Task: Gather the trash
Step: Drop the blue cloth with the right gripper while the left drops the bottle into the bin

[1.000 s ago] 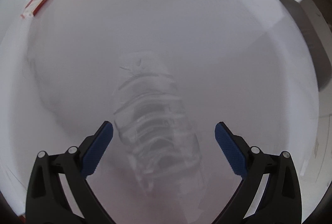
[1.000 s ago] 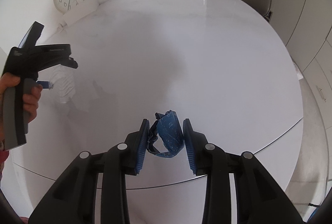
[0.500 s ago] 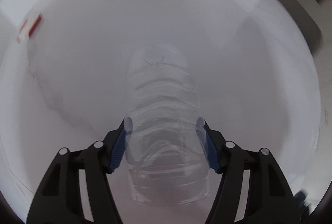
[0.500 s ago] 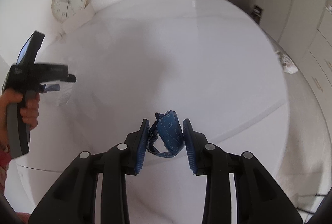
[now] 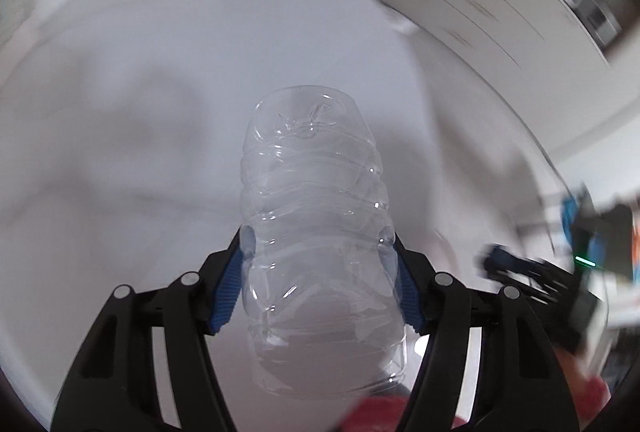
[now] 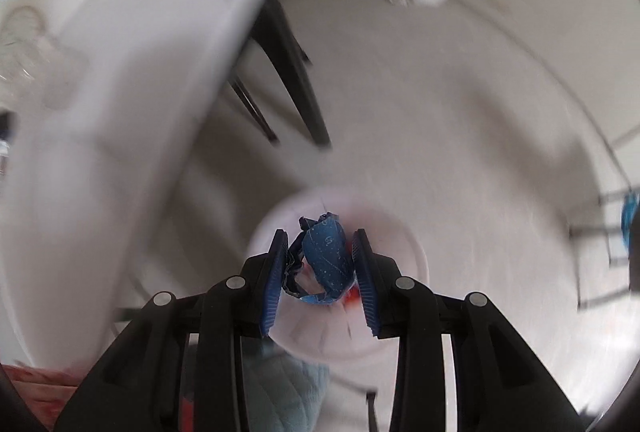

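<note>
While both views blur, we record the left gripper (image 5: 320,284), fingers clamped on a clear ribbed plastic bottle (image 5: 316,216) above the white desk (image 5: 120,80); right gripper (image 6: 320,272) pinches a crumpled blue wrapper (image 6: 326,260) over a white round bin (image 6: 400,316).

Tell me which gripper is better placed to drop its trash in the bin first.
Right. The right gripper, shut on the blue wrapper, already points down over the white bin. The left gripper is shut on the clear bottle, but it is above the white table, with no bin in its view.
</note>
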The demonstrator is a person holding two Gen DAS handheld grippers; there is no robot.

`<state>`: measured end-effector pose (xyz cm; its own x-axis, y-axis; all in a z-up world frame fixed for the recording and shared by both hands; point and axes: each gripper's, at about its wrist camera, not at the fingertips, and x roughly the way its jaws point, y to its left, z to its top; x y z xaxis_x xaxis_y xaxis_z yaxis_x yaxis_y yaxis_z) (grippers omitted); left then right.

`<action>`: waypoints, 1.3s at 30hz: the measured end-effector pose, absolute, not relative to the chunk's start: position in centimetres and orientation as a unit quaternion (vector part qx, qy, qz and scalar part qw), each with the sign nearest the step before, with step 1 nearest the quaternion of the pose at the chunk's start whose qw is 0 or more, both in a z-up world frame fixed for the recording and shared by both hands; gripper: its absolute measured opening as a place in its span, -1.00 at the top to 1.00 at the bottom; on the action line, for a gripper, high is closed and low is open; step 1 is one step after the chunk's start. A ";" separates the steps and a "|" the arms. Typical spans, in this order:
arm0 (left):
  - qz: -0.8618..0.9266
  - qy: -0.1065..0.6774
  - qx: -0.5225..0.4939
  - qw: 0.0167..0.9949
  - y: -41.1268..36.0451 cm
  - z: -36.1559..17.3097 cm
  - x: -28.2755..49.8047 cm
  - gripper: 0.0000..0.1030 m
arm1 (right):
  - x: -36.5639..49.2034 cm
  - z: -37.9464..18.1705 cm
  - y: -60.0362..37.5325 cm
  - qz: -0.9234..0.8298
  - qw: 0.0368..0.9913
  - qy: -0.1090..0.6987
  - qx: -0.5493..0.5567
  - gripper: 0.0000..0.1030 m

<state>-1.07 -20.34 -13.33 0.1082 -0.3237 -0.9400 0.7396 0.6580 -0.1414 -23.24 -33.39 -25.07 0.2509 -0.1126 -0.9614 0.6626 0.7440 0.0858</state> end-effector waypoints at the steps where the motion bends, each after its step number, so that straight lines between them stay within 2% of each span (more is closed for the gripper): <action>1: -0.382 0.551 0.203 0.714 -21.2 -13.5 -2.3 -0.21 | -24.0 -27.2 -33.6 -0.256 0.740 0.565 0.261 0.34; 7: -0.421 0.542 0.264 0.678 -26.1 -15.4 -6.2 -0.21 | -24.6 -36.9 -33.7 -0.222 0.699 0.604 0.312 0.33; 9: -0.422 0.540 0.278 0.673 -26.6 -16.1 -5.8 -0.21 | -24.2 -39.1 -33.8 -0.213 0.693 0.611 0.317 0.22; 11: -0.424 0.540 0.289 0.667 -26.8 -16.5 -6.9 -0.21 | -24.0 -41.1 -34.0 -0.205 0.680 0.620 0.332 -0.27; 12: -0.424 0.539 0.293 0.666 -27.7 -16.4 -5.8 -0.21 | -24.3 -41.6 -33.8 -0.207 0.676 0.624 0.334 -0.59; 13: -0.425 0.538 0.298 0.664 -28.0 -16.5 -5.9 -0.21 | -24.4 -41.9 -33.9 -0.213 0.672 0.627 0.331 -0.67; 16: -0.428 0.533 0.315 0.658 -28.1 -17.2 -8.7 -0.21 | -26.6 -41.0 -34.0 -0.225 0.674 0.622 0.328 -0.72; 18: -0.432 0.531 0.323 0.653 -28.0 -17.6 -10.4 -0.21 | -28.2 -39.5 -34.5 -0.245 0.678 0.608 0.333 -0.81; 21: -0.442 0.527 0.344 0.640 -28.6 -18.9 -12.6 -0.21 | -31.5 -36.3 -35.8 -0.286 0.687 0.576 0.338 -0.84; 26: -0.448 0.537 0.389 0.599 -31.5 -24.8 -16.4 -0.22 | -36.4 -32.6 -38.0 -0.345 0.689 0.539 0.341 -0.88; 34: -0.410 0.593 0.443 0.533 -33.5 -36.1 -19.2 -0.25 | -39.7 -32.8 -39.4 -0.372 0.675 0.526 0.359 -0.88; 39: -0.401 0.605 0.457 0.513 -33.6 -39.4 -20.2 -0.45 | -40.4 -34.2 -39.2 -0.371 0.664 0.532 0.372 -0.88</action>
<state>-20.19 -33.60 -39.44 -0.0543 0.1419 -0.9884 0.9655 0.2600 -0.0157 -40.40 -39.23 -34.20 0.1581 -0.0958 -0.9828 0.8887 0.4475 0.0993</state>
